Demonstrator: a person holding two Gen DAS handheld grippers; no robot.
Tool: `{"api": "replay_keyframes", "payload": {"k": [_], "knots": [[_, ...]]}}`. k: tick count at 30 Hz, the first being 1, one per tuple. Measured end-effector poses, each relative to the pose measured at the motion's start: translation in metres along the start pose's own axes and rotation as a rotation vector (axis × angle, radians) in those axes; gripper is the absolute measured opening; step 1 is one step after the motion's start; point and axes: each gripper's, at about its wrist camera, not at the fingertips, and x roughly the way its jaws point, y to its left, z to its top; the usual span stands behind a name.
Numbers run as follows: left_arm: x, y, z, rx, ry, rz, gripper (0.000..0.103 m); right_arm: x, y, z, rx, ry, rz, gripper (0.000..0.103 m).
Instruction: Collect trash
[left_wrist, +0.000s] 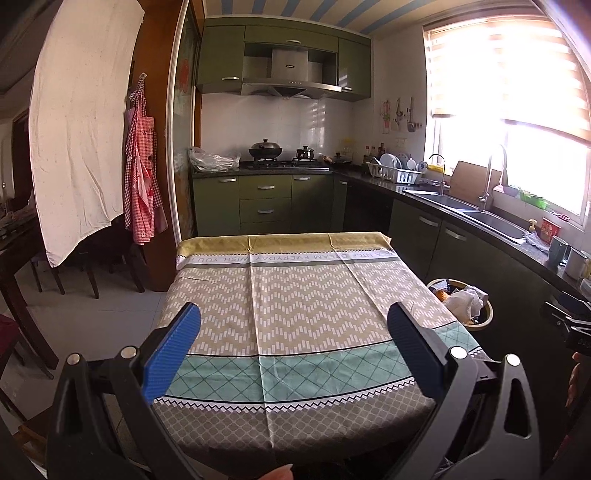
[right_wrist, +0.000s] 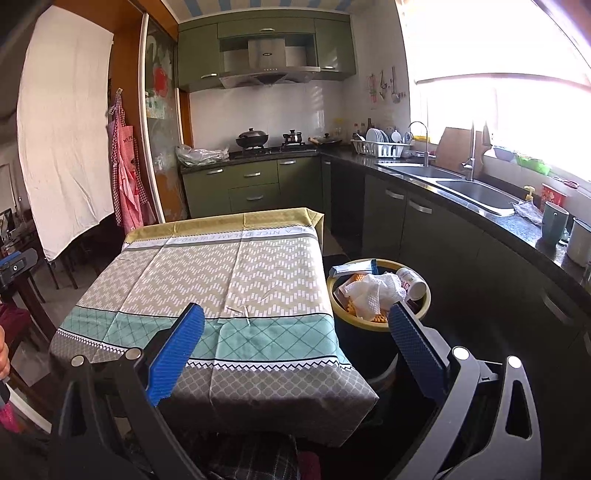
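while both the left gripper (left_wrist: 293, 345) and right gripper (right_wrist: 295, 347) are held spread and empty, the overfilled trash bin (right_wrist: 378, 291) just ahead of the right gripper could be tipped, or its crumpled paper towel (right_wrist: 375, 291) knocked out.

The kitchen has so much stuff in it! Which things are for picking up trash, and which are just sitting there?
For the job: trash bin, crumpled tissue and white bottle inside it, left gripper and right gripper, both open and empty.

Just there: table, wok, dish rack, sink, apron.

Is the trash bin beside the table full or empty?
Full: the trash bin holds crumpled white paper, a bottle and wrappers up to its rim.
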Motion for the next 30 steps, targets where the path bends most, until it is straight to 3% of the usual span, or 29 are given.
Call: {"api": "replay_keyframes", "payload": {"k": [30], "knots": [[0.0028, -0.0016, -0.002, 0.023, 0.007, -0.014, 0.097, 0.0051, -0.0009, 0.0, 0.001, 0.005, 0.01, 0.098]]}}
